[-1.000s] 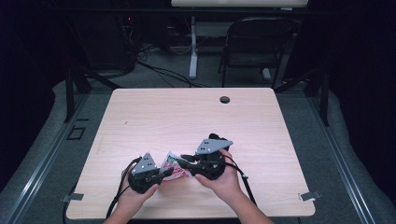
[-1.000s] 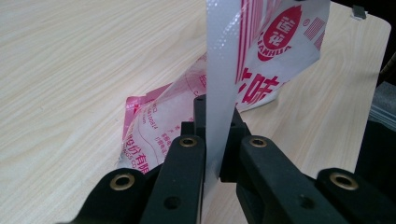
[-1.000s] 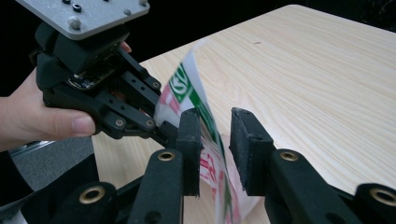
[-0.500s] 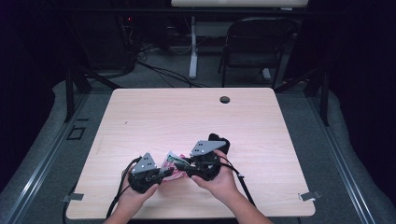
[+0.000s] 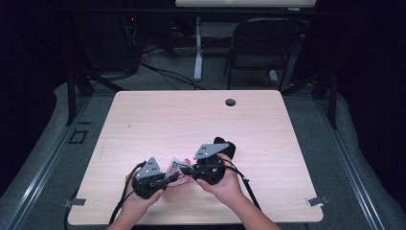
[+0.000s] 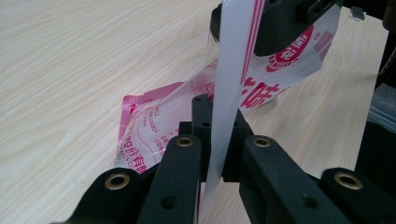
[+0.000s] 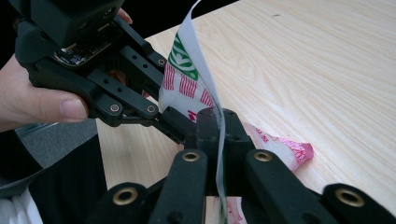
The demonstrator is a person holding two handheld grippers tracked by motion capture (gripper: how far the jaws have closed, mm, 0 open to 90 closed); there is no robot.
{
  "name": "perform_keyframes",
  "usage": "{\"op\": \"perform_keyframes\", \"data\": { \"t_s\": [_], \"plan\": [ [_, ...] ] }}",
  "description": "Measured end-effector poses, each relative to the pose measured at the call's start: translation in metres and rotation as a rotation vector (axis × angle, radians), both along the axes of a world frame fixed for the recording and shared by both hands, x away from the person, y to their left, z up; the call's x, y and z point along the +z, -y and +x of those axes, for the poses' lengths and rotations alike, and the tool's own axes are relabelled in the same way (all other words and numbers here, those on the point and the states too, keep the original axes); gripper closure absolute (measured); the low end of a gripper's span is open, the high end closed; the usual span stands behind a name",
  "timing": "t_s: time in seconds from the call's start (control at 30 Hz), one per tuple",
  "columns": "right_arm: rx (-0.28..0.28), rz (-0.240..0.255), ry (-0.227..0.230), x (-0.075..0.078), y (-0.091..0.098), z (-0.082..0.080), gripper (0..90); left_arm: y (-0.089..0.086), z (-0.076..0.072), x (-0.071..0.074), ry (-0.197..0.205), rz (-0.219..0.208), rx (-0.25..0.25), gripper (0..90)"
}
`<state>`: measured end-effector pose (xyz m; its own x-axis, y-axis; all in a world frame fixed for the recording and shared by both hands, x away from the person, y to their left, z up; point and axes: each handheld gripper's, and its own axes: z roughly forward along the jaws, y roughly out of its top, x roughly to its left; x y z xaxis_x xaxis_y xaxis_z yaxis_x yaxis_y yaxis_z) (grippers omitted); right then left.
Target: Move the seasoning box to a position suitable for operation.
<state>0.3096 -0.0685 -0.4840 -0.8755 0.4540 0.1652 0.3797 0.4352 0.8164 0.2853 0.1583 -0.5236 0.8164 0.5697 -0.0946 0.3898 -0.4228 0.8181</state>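
Surroundings: dark room beyond the bench; folding chair [image 5: 264, 50] and floor cables behind; nothing there bears on the work.
Surface: pale wood-grain table [image 5: 158, 120], bare apart from the cable hole [image 5: 231, 102] near its far edge; work sits close to the near edge, within easy reach of both forearms.
Thing in hand: thin plastic packet [image 6: 154, 128], clear film with pink and red print, a green mark near one corner in the right gripper view. One end lies crumpled on the wood; the rest is lifted off it.
Left gripper [image 6: 217, 125]: jaws drawn together on an edge of the film, which runs up between the pads as a white strip. Reads as the anchor hold.
Right gripper [image 7: 218, 135]: jaws have just been closing and now pinch the film, which stands up between them. From above it sits just beside the left, tips pointed toward it.
Spacing: the two pinch points lie very near each other on the same raised stretch, each gripper visible close in the other's camera.
Why held so: judged, two grips close together on one edge suit pulling the film apart or tearing it; a wide spacing would only stretch it.
Why low: trailing end resting on the table takes the slack.
Contents: cannot tell whether anything is inside.
Risk: judged, slick film could slip from the pads under pull.
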Motion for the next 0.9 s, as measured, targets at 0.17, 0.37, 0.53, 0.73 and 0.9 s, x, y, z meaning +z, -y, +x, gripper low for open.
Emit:
{"op": "perform_keyframes", "data": {
  "t_s": [0.17, 0.37, 0.53, 0.73, 0.9],
  "plan": [
    [0.005, 0.0, -0.015, 0.0, 0.0, 0.002, 90.0, 0.0, 0.0, 0.0, -0.001, 0.002, -0.001, 87.4],
    [0.012, 0.003, -0.037, 0.001, 0.0, 0.005, 90.0, -0.001, 0.001, -0.001, 0.008, -0.007, 0.003, 85.0],
    [0.006, 0.016, -0.045, 0.001, 0.0, 0.008, 90.0, -0.003, 0.001, 0.0, 0.008, -0.009, 0.009, 83.7],
    [-0.004, 0.035, -0.042, 0.001, -0.002, 0.009, 90.0, -0.005, 0.001, -0.001, 0.015, -0.013, 0.016, 79.2],
    [0.0, 0.047, -0.031, 0.002, -0.004, 0.011, 90.0, -0.008, 0.003, -0.002, 0.02, -0.019, 0.024, 77.7]
  ]
}}
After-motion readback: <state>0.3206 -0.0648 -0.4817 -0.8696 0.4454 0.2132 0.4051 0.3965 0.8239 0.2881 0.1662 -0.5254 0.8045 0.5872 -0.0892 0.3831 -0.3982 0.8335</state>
